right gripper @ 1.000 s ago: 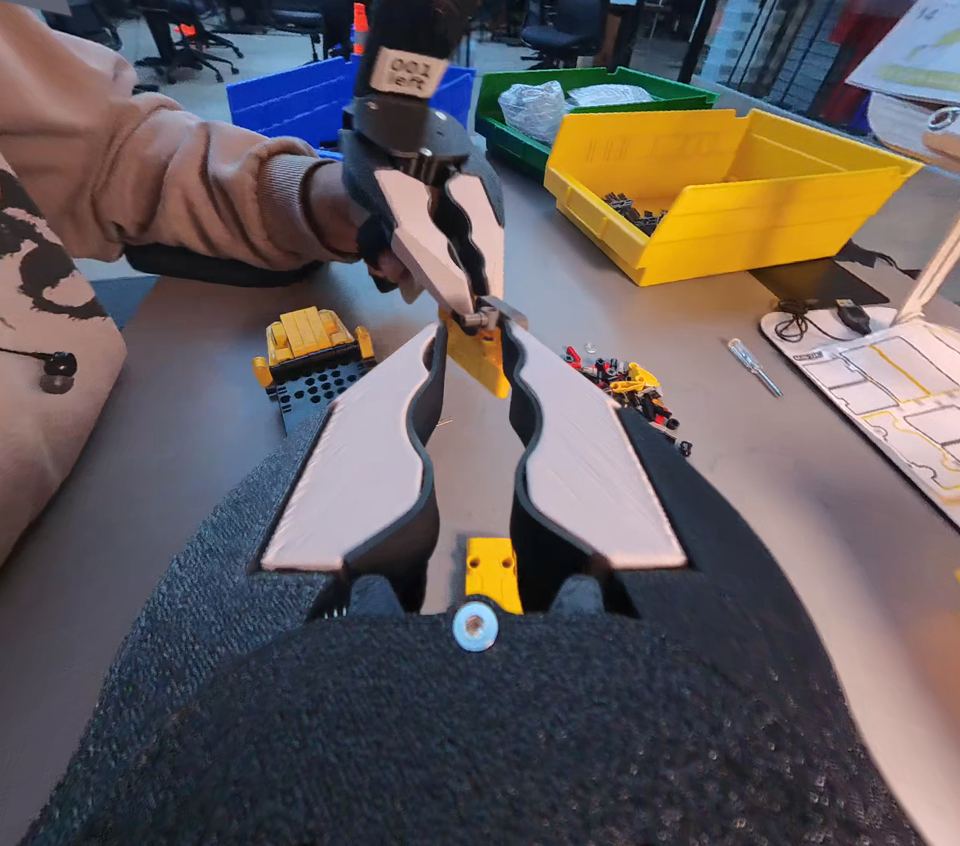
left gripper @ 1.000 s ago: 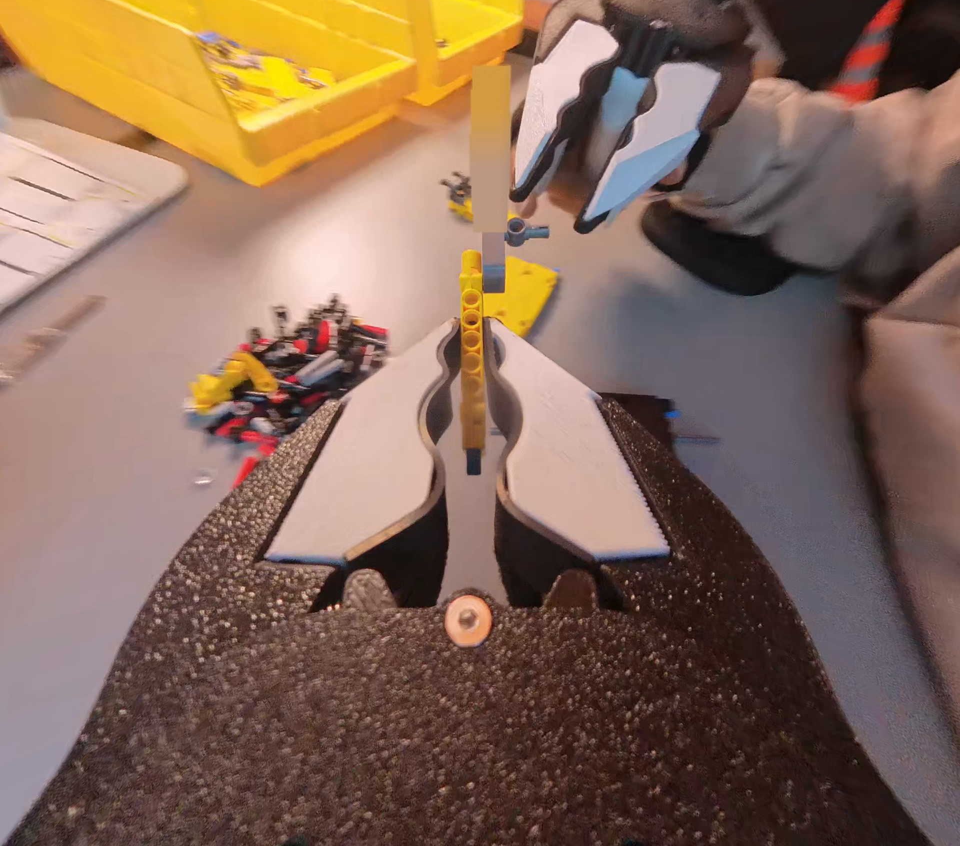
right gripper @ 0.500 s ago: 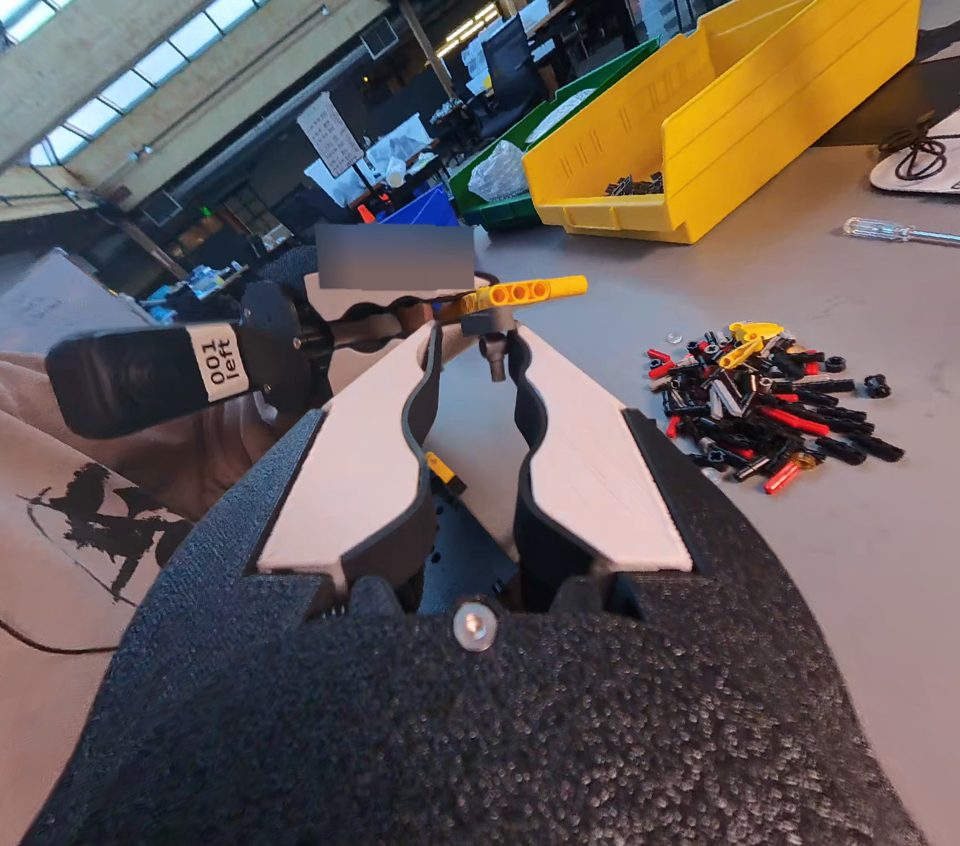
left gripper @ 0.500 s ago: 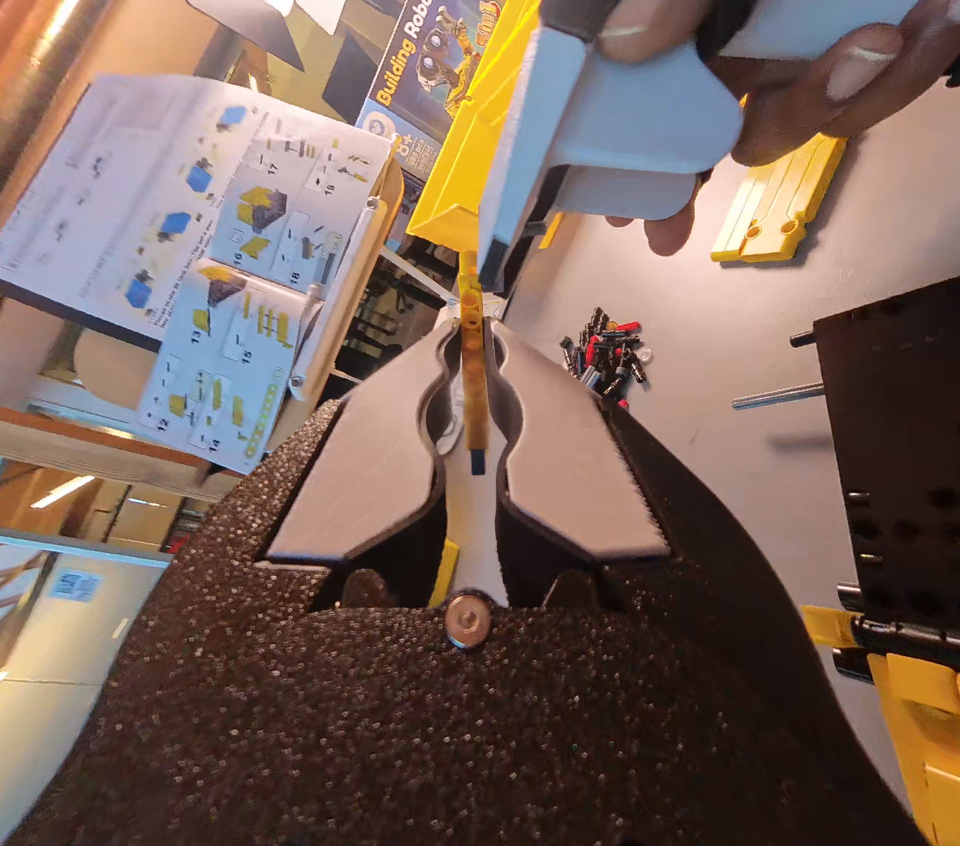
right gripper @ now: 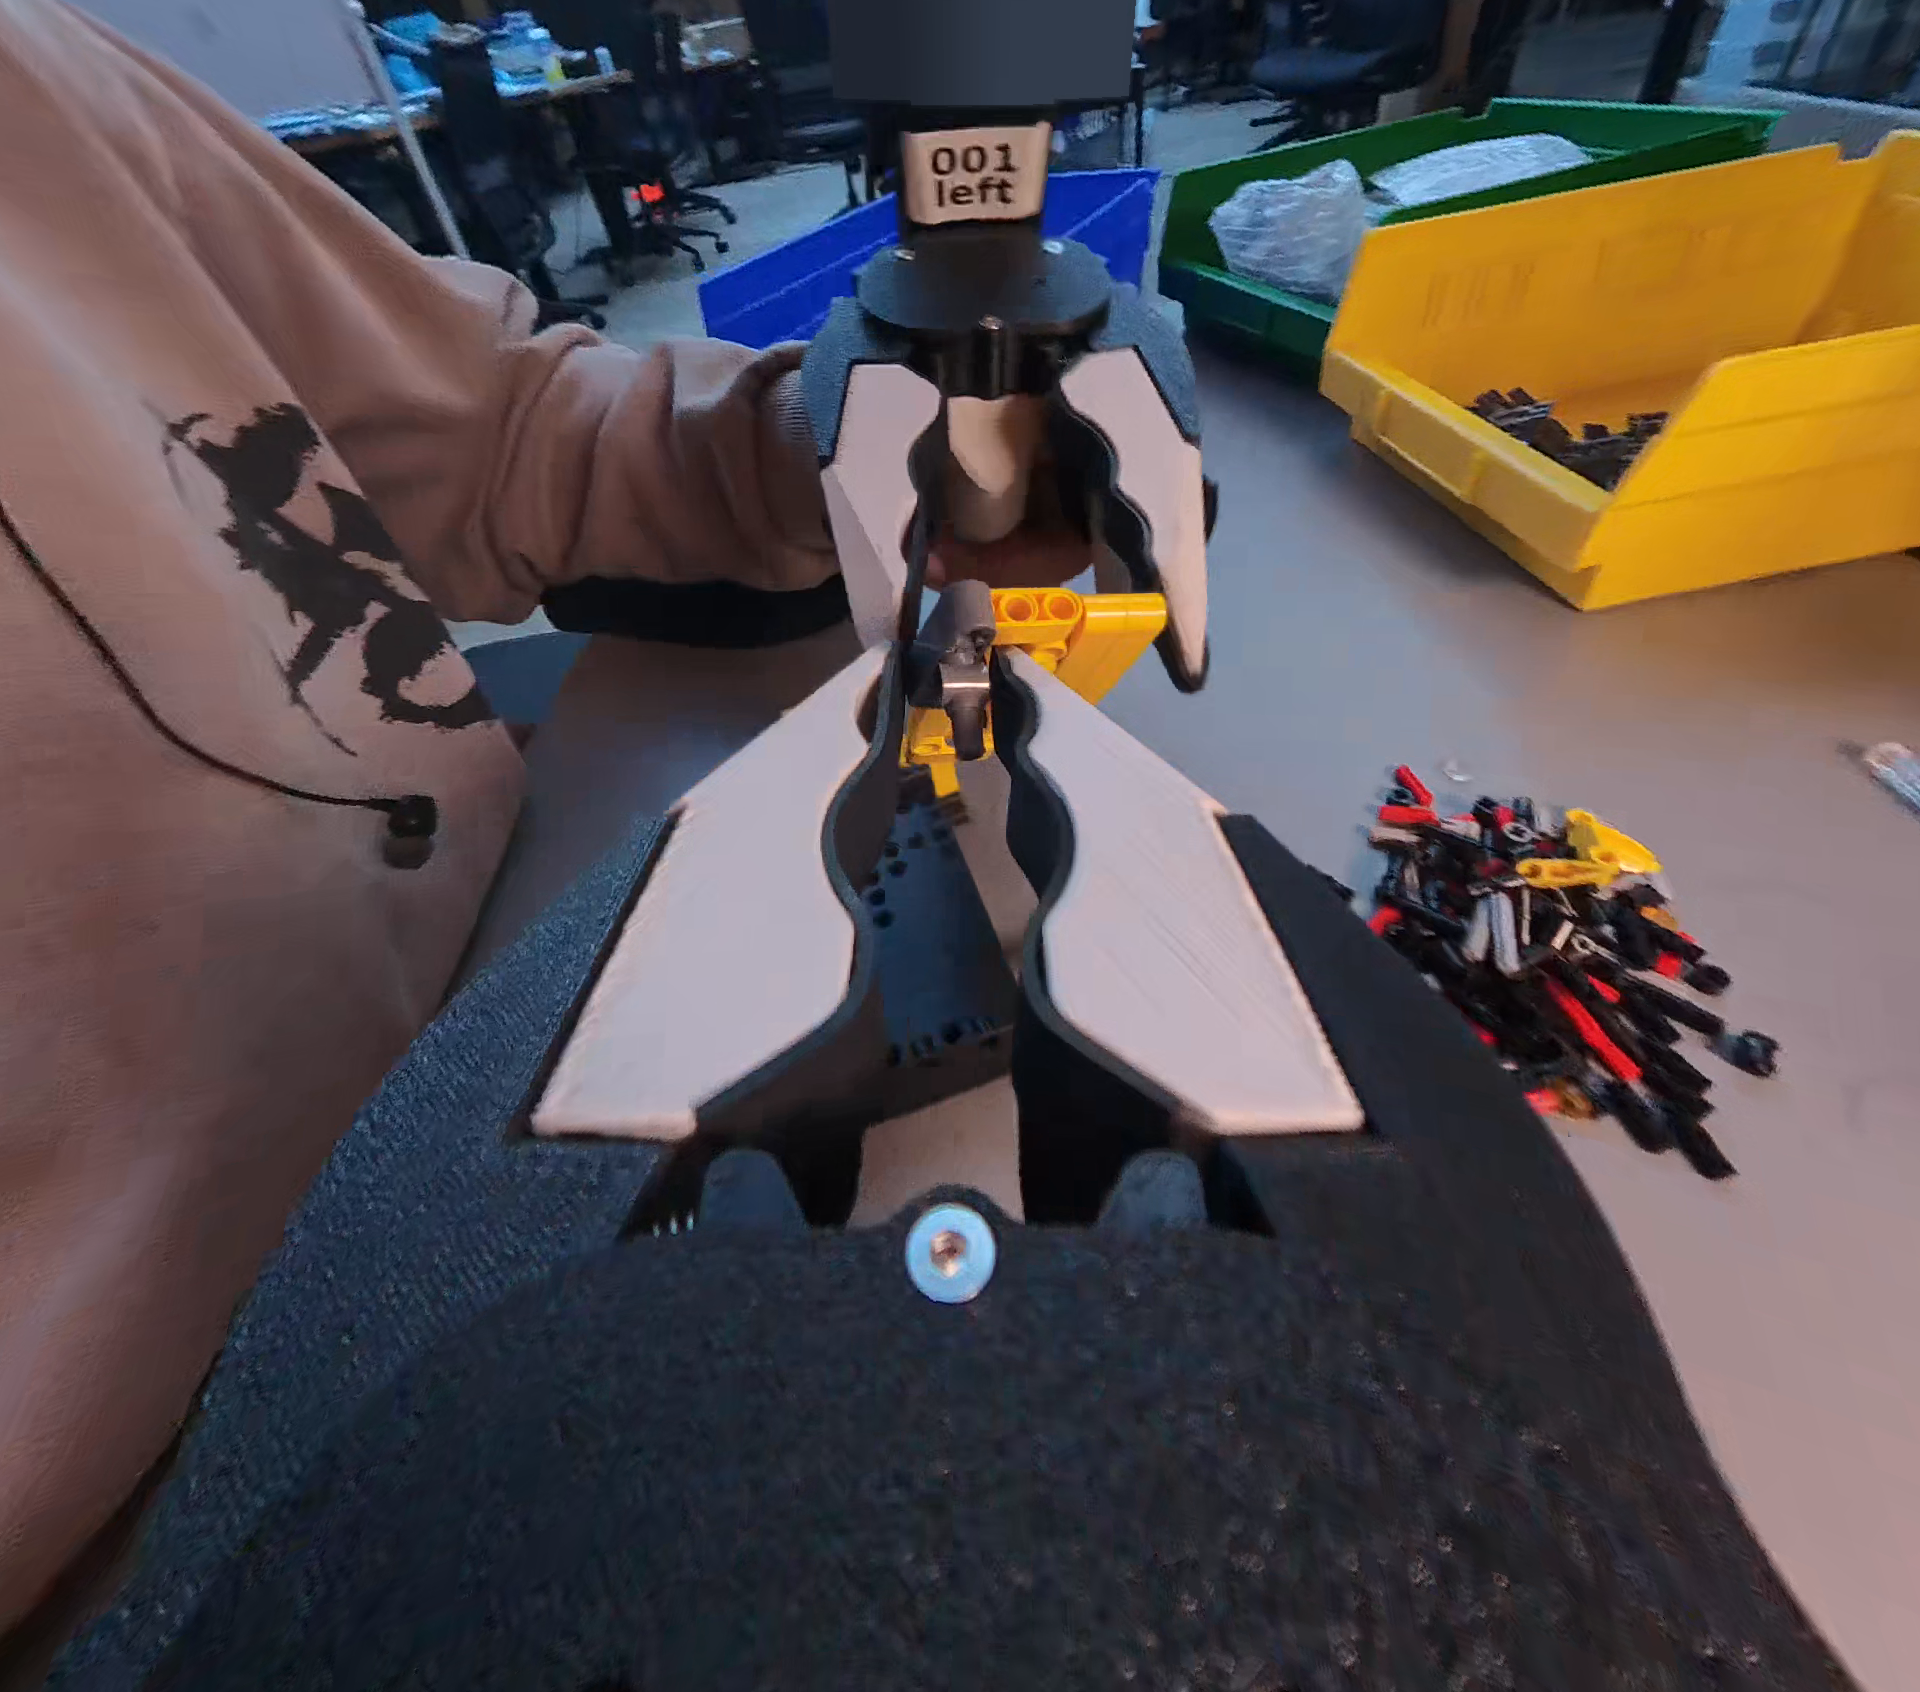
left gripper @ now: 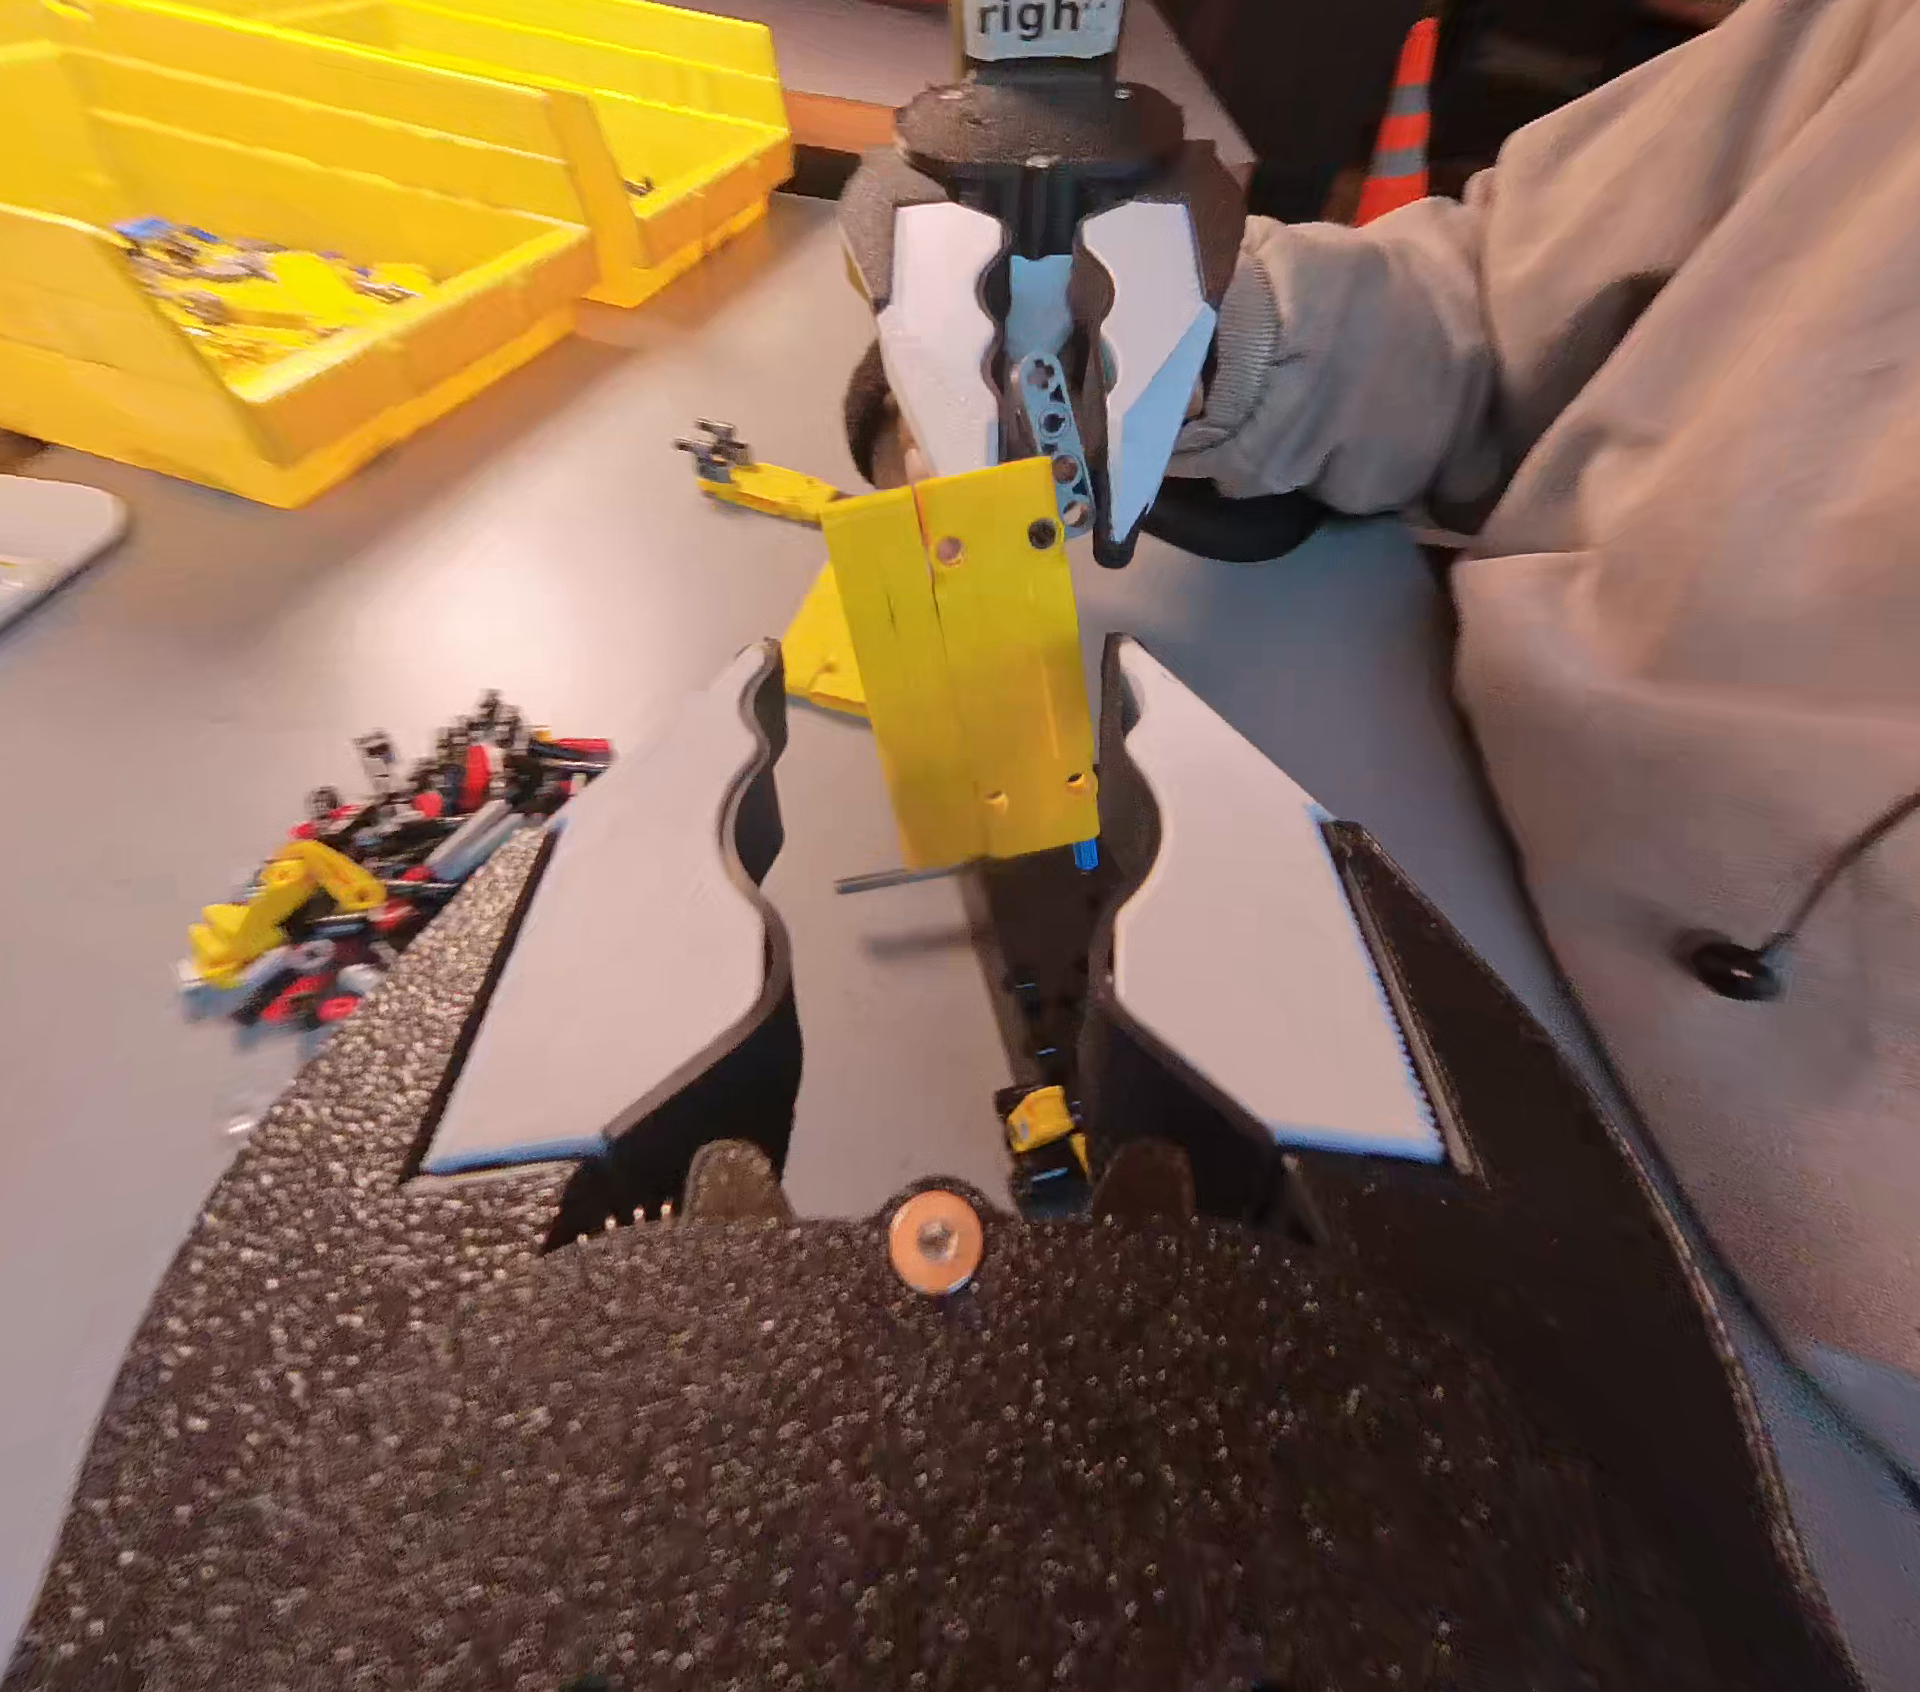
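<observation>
- While the right tongs (right gripper: 951, 674) are clamped narrow on just a thin grey beam (left gripper: 1055, 421), the yellow panel (left gripper: 966, 666) hangs off that one corner. My read: it can pivot there, so any side load should be gentle and square.
- Left tongs (left gripper: 940, 655) are wide and hold nothing. Their fingers straddle the panel, whose right edge sits just beside one finger; I can't tell if they touch.
- Panel is centre frame in the left wrist view, above the surface (left gripper: 520, 603) and tilted slightly.
- Panel look: flat, rectangular and ribbed lengthwise, with pin holes near both ends and a blue pin tip at the lower right corner.
- Around it: parts pile (left gripper: 395, 873) lower left, yellow bins (left gripper: 312, 208) upper left, black plate (right gripper: 925, 946) below the right tongs.
</observation>
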